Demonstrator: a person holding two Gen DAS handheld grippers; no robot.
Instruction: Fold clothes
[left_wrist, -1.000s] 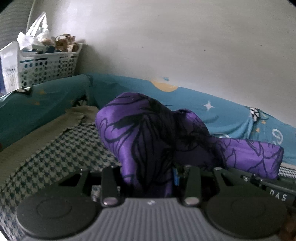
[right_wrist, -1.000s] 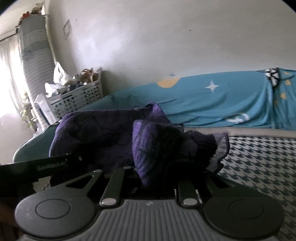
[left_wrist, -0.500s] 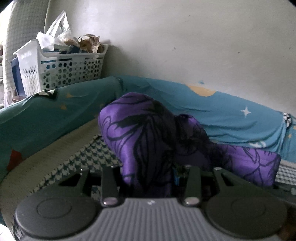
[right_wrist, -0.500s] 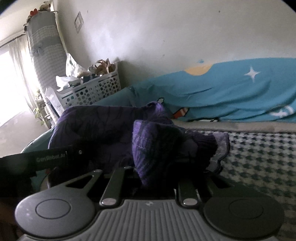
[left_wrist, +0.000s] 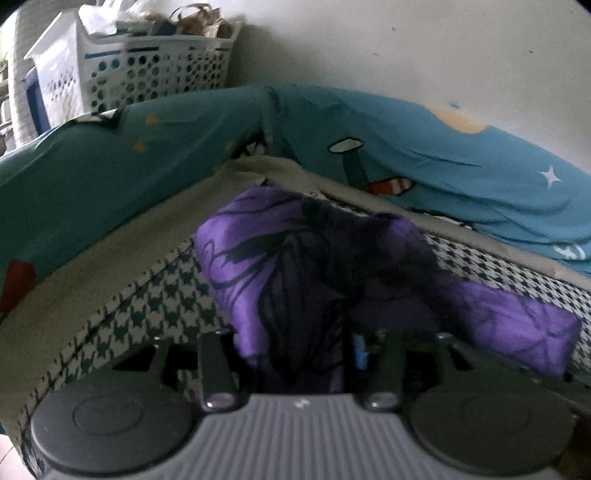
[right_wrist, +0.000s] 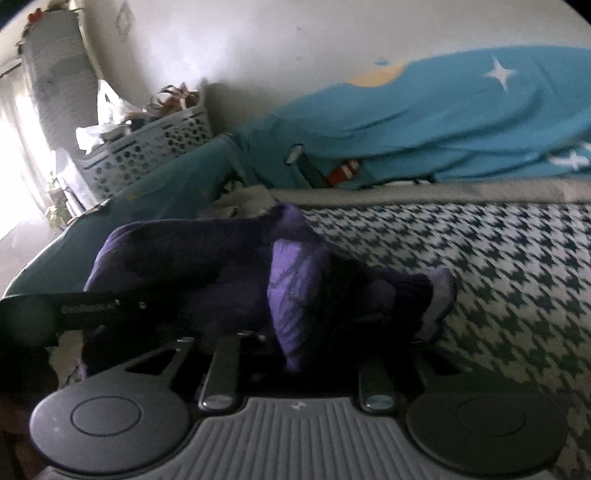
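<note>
A purple garment with black line print (left_wrist: 280, 258) lies bunched on the houndstooth cover (left_wrist: 159, 295). It runs back between the fingers of my left gripper (left_wrist: 299, 343). The jaws are opening and small gaps show beside the cloth. The cloth hides the fingertips. In the right wrist view the same garment (right_wrist: 192, 258) is a dark heap with a lighter purple fold standing between the fingers of my right gripper (right_wrist: 299, 343). These jaws are opening too, and the fold hangs loose between them. The left gripper's black body (right_wrist: 88, 306) crosses that view at the left.
A white laundry basket (left_wrist: 147, 70) full of things stands beyond the far left corner, against the pale wall. A teal sheet with stars (left_wrist: 443, 166) is heaped along the back and left edges. Bare houndstooth cover (right_wrist: 498, 277) stretches to the right.
Both grippers have sunk and moved toward the far corner, bringing the garment down onto the houndstooth cover. The finger arms of both now stand wider apart than before.
</note>
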